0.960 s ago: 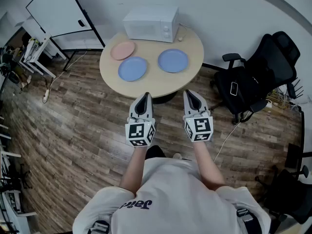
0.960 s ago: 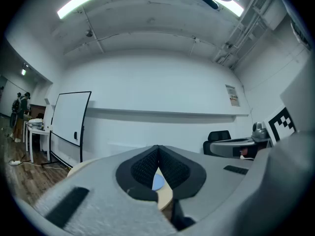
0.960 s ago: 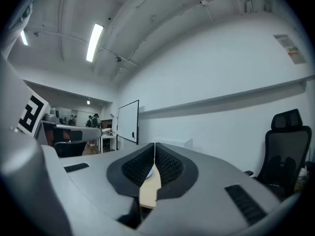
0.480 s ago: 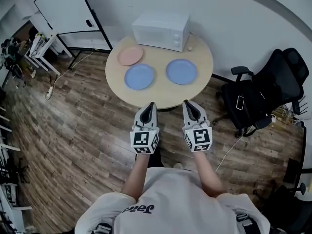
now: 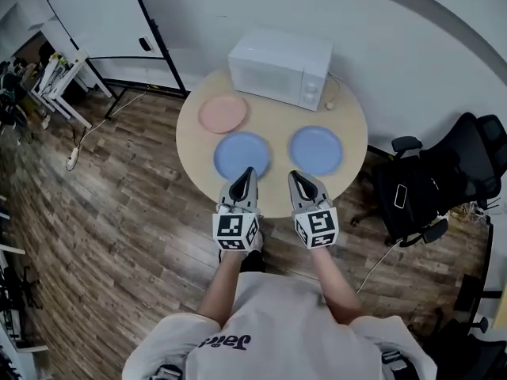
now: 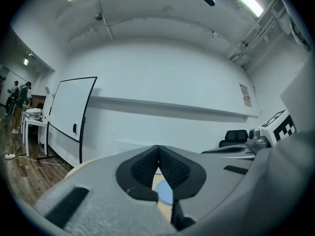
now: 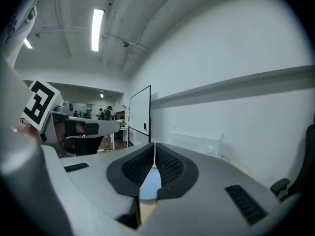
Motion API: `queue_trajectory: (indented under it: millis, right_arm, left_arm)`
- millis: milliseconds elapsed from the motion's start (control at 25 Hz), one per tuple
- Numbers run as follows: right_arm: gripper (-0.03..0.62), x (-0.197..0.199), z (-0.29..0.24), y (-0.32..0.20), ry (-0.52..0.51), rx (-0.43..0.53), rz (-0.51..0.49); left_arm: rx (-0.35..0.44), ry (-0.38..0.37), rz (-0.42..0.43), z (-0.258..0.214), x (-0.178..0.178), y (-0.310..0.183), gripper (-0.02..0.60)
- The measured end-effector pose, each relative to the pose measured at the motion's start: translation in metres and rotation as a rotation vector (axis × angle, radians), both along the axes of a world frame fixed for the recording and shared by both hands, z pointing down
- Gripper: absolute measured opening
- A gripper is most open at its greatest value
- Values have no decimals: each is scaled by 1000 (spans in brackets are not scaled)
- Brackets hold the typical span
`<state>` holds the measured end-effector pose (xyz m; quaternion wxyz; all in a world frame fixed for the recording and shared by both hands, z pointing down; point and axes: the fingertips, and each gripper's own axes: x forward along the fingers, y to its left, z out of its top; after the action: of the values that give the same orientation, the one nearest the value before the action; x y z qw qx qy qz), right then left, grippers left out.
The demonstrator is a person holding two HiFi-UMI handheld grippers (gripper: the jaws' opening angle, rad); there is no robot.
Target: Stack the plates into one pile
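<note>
Right now both grippers are hovering at the table's (image 5: 188,158) near edge, jaws pressed together and empty. The left gripper (image 5: 245,171) is nosing the left blue plate (image 5: 236,150), the right gripper (image 5: 295,175) is nearing the right blue plate (image 5: 317,150), and the pink plate (image 5: 223,114) is lying farther back-left.

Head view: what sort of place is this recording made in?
Probably an office or lab room. A rolling whiteboard stands by the wall, a black office chair sits to the right, and a round table carries a microwave, all on wood-look flooring.
</note>
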<state>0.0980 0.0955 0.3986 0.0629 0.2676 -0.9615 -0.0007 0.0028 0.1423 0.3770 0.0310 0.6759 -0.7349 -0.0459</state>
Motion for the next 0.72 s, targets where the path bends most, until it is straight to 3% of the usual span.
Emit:
queue_trajectory:
  millis: [200,400,600,720]
  right_arm:
    - [20,-87,-11,-40,27,35,-56]
    - [20,-154,5,-63,77,8,-80]
    - [20,-185,41,-76,171,-45,-86]
    - [20,-185,80,-92,261,-125,-73]
  left_arm:
    - [9,41,-21,0,-78,-45,12]
    - [-20,65,-10,15,-138,-66,12]
    - [-83,102,-2,48,-180,-78,12]
    - [-184,143,-36,89,-196,-87,14]
